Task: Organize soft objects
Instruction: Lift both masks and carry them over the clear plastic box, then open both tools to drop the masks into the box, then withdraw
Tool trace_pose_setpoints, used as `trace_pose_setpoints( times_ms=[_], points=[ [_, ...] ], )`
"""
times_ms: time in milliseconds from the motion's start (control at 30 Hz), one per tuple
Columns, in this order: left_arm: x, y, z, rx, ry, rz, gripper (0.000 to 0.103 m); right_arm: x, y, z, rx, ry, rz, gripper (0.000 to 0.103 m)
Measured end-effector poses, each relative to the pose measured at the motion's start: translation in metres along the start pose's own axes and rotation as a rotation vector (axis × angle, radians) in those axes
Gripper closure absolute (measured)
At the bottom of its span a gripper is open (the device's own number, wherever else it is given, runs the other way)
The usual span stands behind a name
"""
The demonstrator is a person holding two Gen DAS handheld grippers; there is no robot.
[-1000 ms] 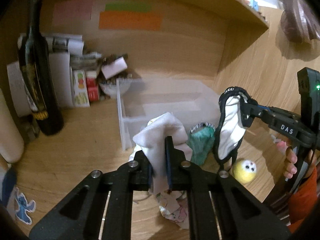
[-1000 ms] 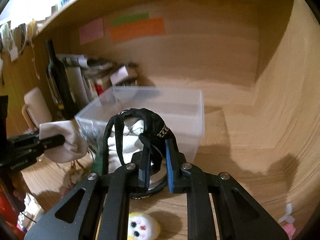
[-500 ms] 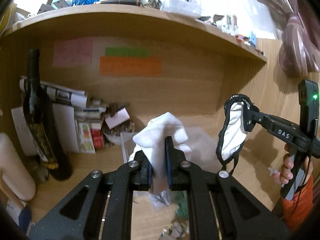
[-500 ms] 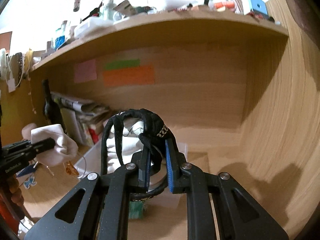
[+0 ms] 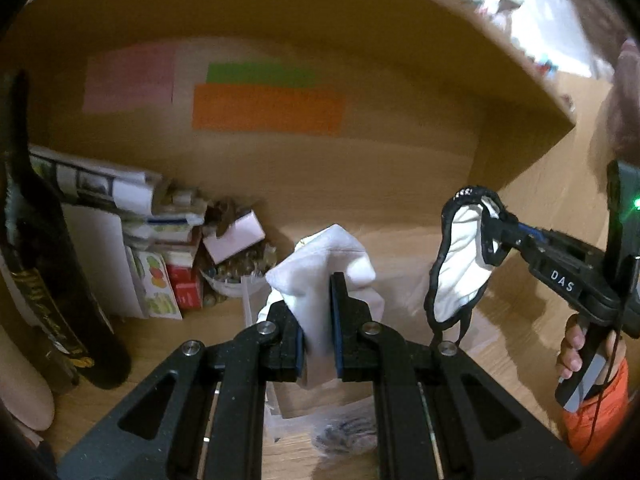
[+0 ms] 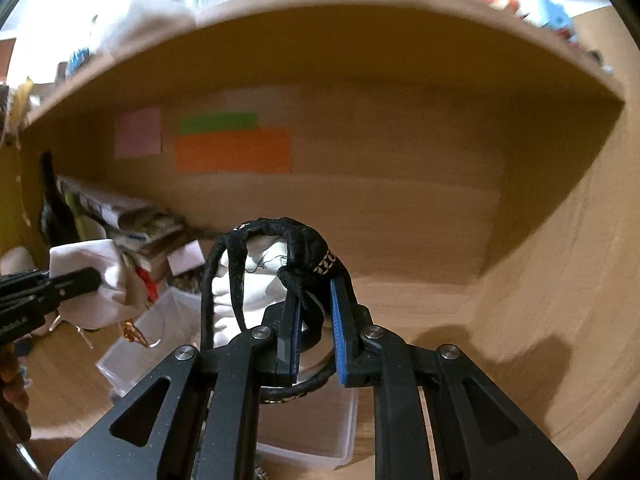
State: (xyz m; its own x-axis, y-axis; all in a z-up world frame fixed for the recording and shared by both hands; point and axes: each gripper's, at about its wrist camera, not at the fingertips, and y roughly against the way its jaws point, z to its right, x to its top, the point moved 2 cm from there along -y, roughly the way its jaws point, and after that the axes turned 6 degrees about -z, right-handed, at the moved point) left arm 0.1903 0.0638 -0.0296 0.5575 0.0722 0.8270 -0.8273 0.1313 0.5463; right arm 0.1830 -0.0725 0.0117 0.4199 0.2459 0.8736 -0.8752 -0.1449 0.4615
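Cloth (image 5: 320,276), white and bunched, sits pinched between the fingers of our left gripper (image 5: 318,320), which are closed tight on a fold so the rest puffs out above and hangs below them. We hold it raised above the clear bin (image 6: 160,332), in front of the wooden back wall. Our right gripper (image 6: 316,320) has its fingers closed on the black strap of a mask (image 6: 264,272), white with black edging, which dangles in the air beside the cloth without touching it. From the left wrist the mask (image 5: 460,272) hangs to the right of the cloth. A dark bottle (image 5: 36,264) stands at far left, next to stacked papers (image 5: 120,200), and pink, green and orange notes (image 5: 264,108) are stuck on the wall.
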Motion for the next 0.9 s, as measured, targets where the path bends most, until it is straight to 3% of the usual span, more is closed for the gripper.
trace_pose_setpoints(
  times_ms=[300, 667, 767, 900],
  points=[
    [-0.018, -0.047, 0.002, 0.018, -0.038, -0.123, 0.093, -0.023, -0.048, -0.007, 0.037, 0.043, -0.164, 0.091],
    [-0.030, -0.074, 0.009, -0.004, -0.075, -0.243, 0.092, -0.050, -0.077, -0.008, 0.115, 0.071, -0.357, 0.087],
    [-0.029, -0.076, 0.008, -0.007, -0.065, -0.258, 0.087, -0.053, -0.078, -0.006, 0.112, 0.070, -0.377, 0.087],
    [-0.027, -0.068, 0.006, -0.005, -0.063, -0.248, 0.062, -0.052, -0.077, -0.008, 0.105, 0.077, -0.381, 0.076]
  ],
)
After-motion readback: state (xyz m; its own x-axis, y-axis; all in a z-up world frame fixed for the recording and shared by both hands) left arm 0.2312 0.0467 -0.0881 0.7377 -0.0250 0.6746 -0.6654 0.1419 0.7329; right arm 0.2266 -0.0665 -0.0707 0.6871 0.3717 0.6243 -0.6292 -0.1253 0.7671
